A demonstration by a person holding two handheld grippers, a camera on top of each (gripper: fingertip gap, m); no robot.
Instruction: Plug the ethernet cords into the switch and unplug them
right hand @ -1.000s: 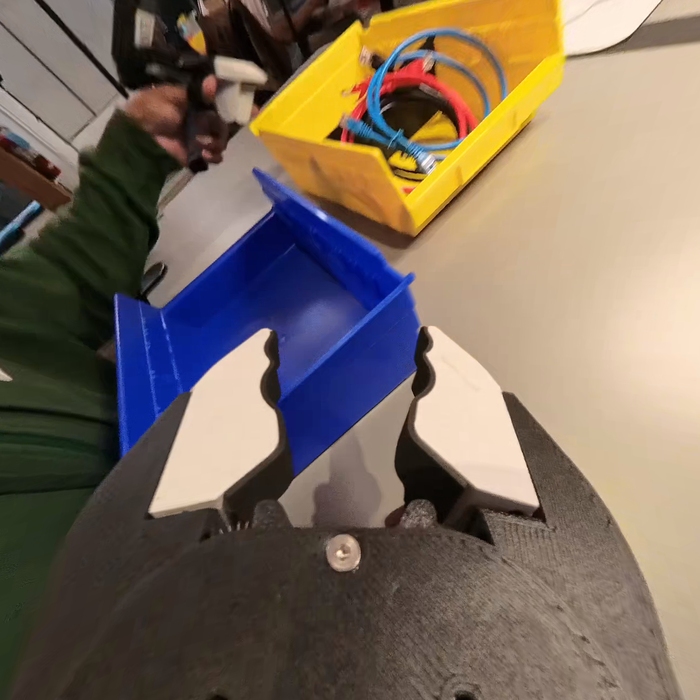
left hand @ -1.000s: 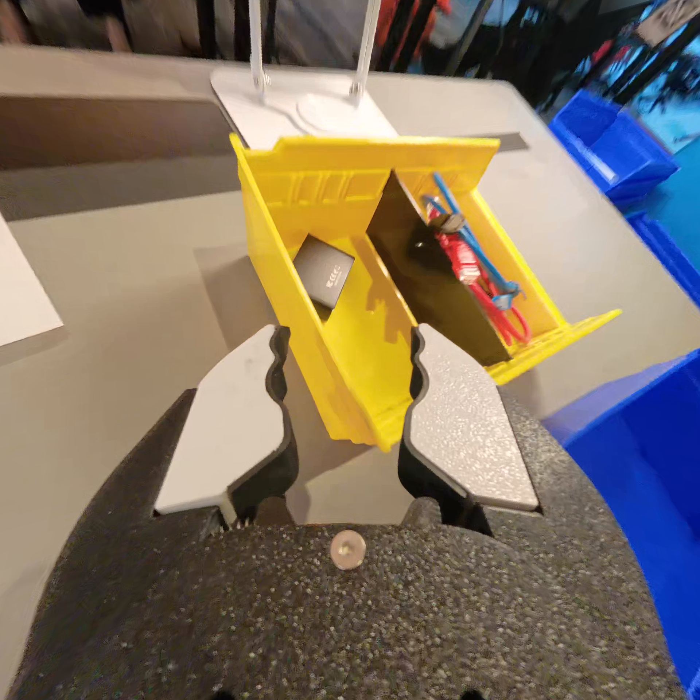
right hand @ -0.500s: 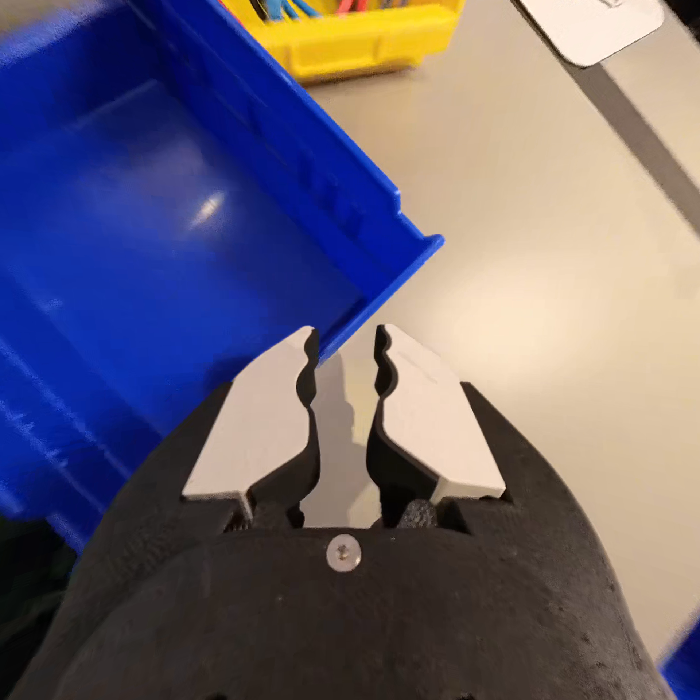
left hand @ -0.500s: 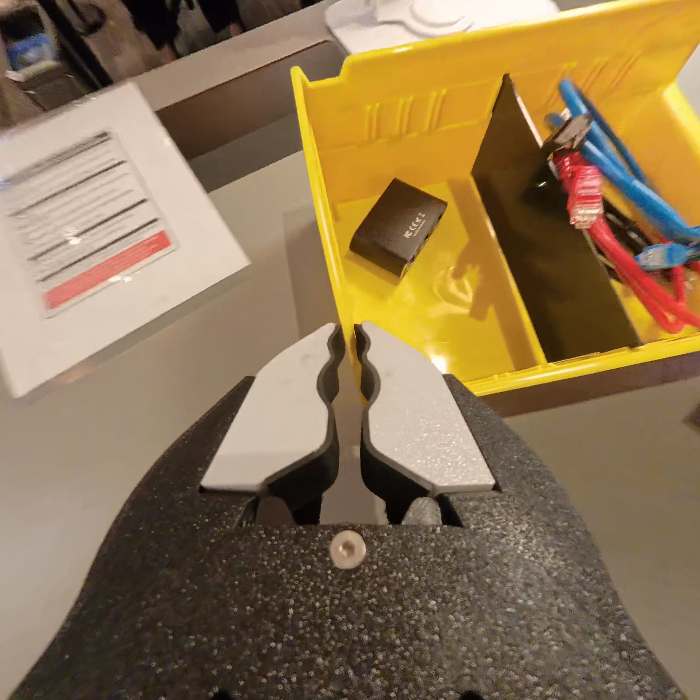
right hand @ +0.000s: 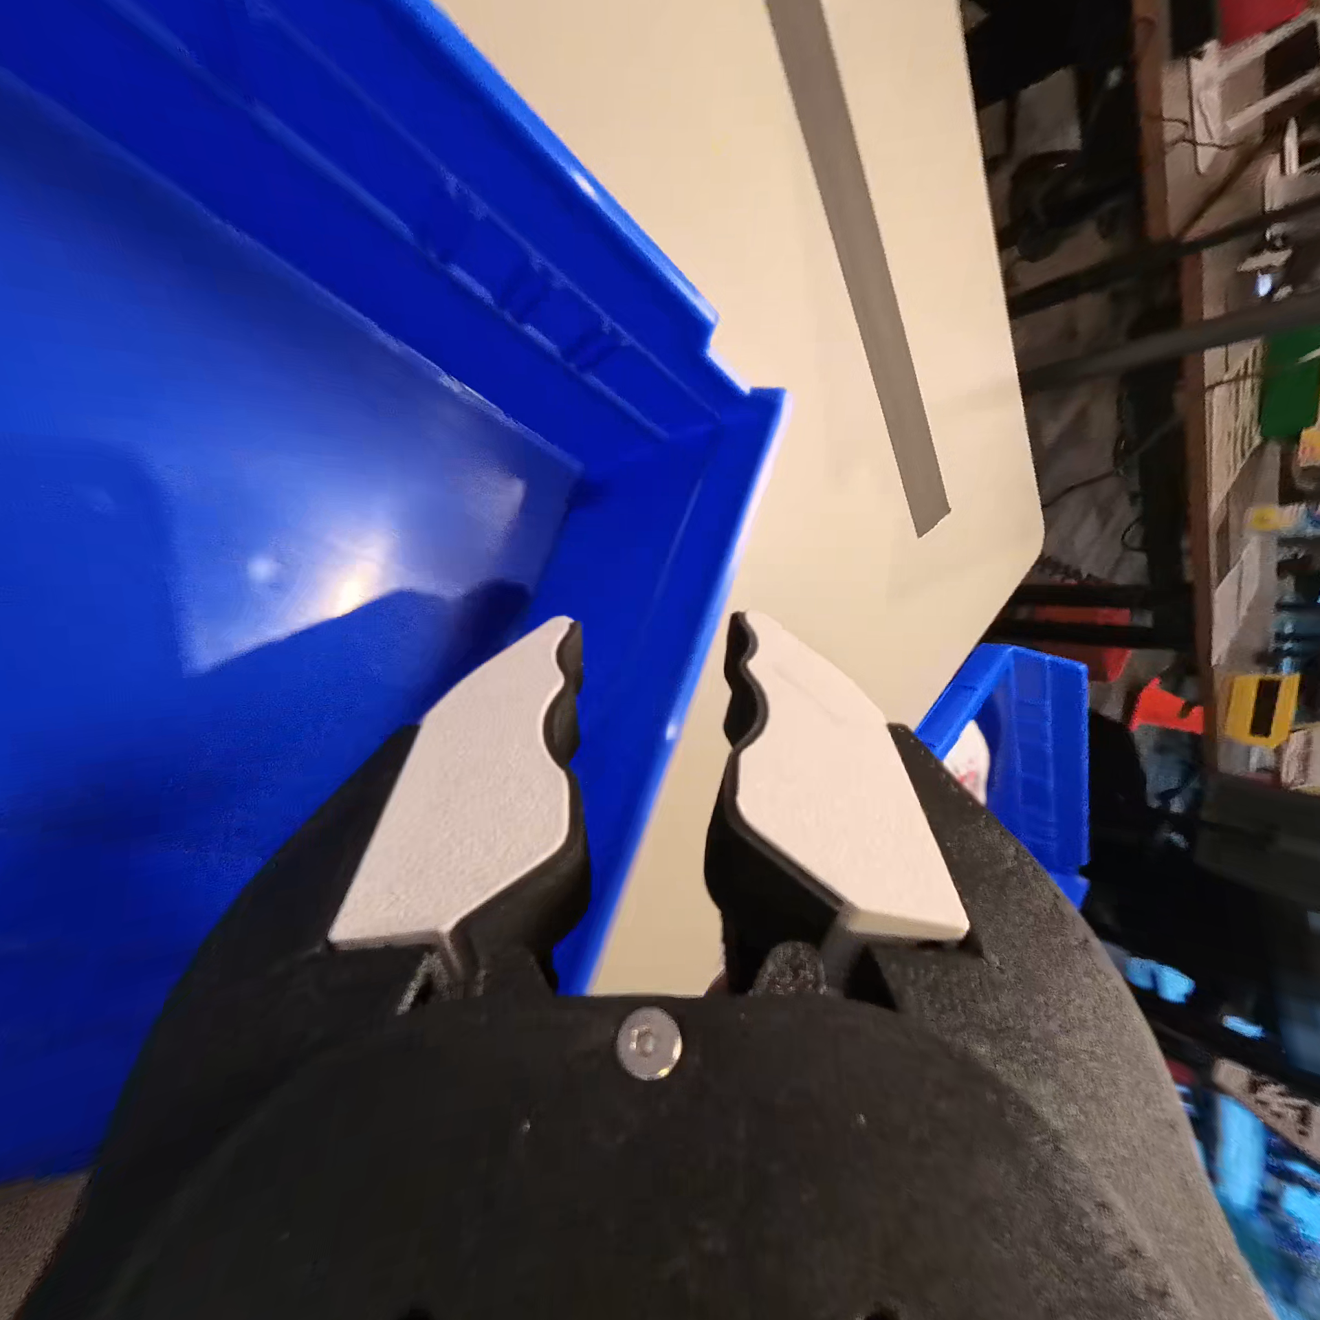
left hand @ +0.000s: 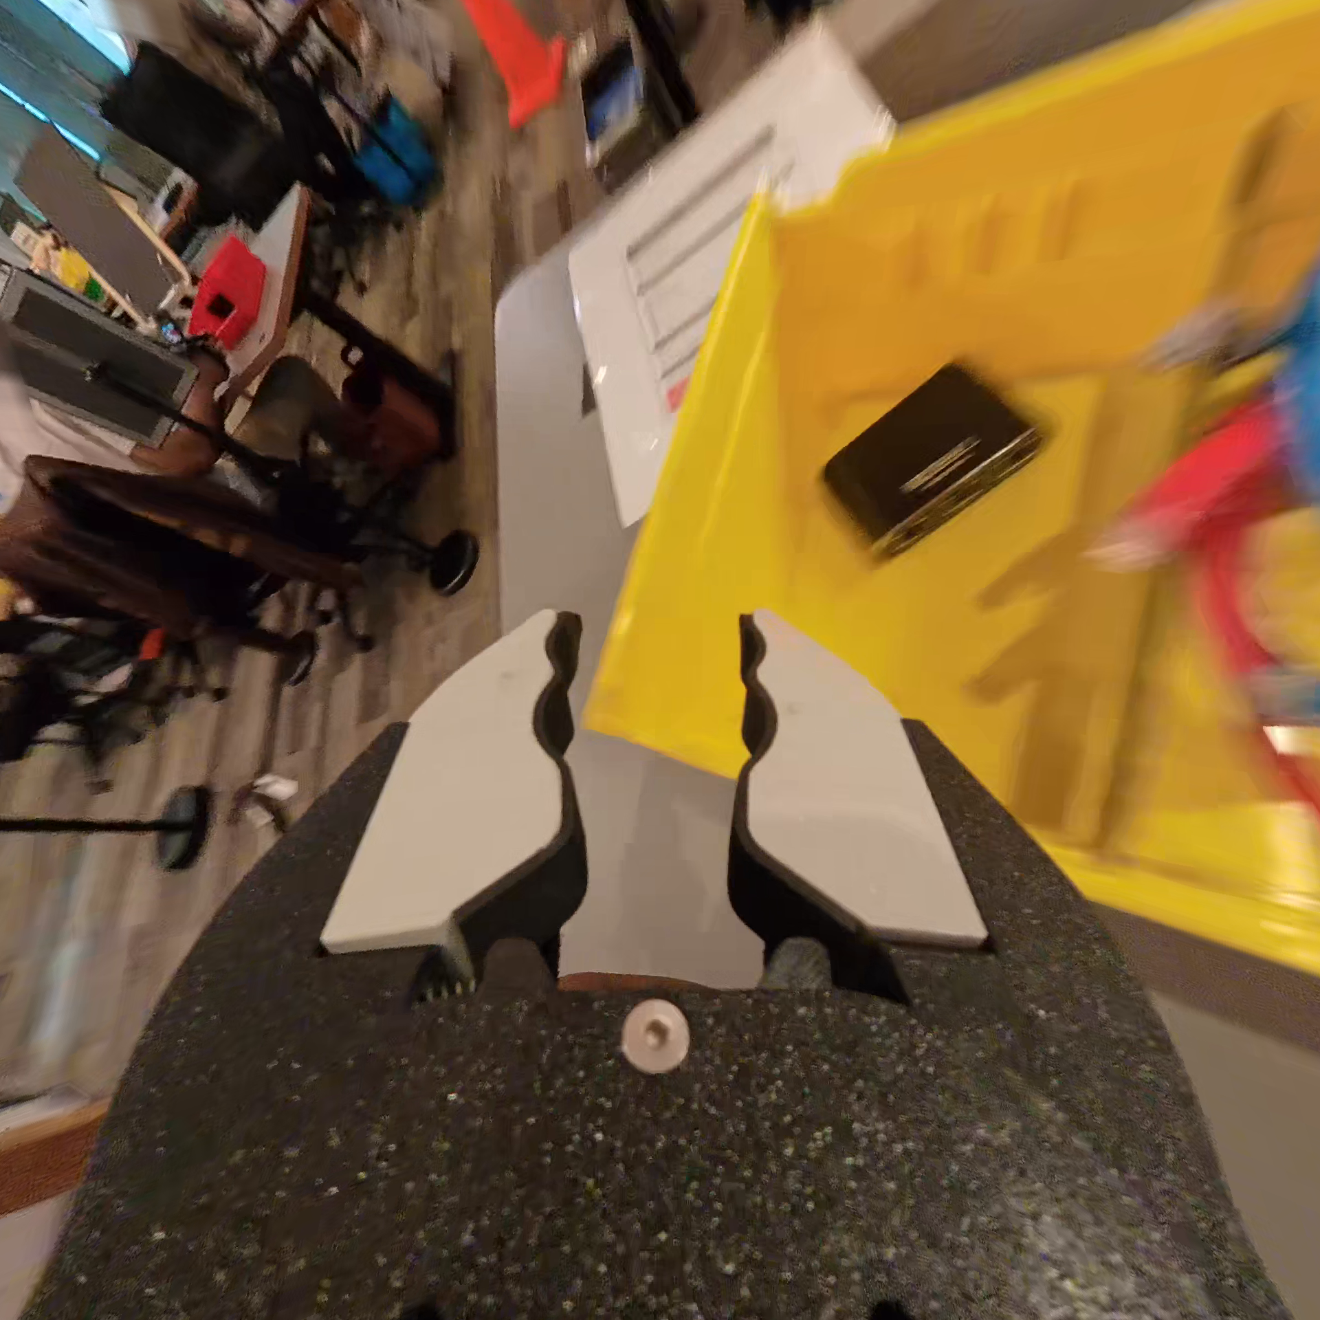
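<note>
In the blurred left wrist view a yellow bin (left hand: 721,457) fills the right side. A small black switch (left hand: 928,461) lies in its left compartment. Red cords (left hand: 1214,486) and blue cords (left hand: 1303,343) lie in its right part. My left gripper (left hand: 657,632) is open and empty, just outside the bin's near left corner. In the right wrist view my right gripper (right hand: 653,639) is open and empty, over the corner wall of an empty blue bin (right hand: 286,428). The switch and cords do not show there.
A white printed sheet (left hand: 664,300) lies behind the yellow bin near the table's left edge. The beige table (right hand: 857,500) carries a grey strip (right hand: 864,286); a second blue bin (right hand: 1028,728) stands past its edge. Chairs and desks stand on the floor at left. One gripper's finger ends stand about 75 cm off the other's.
Both grippers closed to a narrow gap half a second ago and have opened again. Both views have swung and rolled; the left one now looks from the yellow bin's left corner.
</note>
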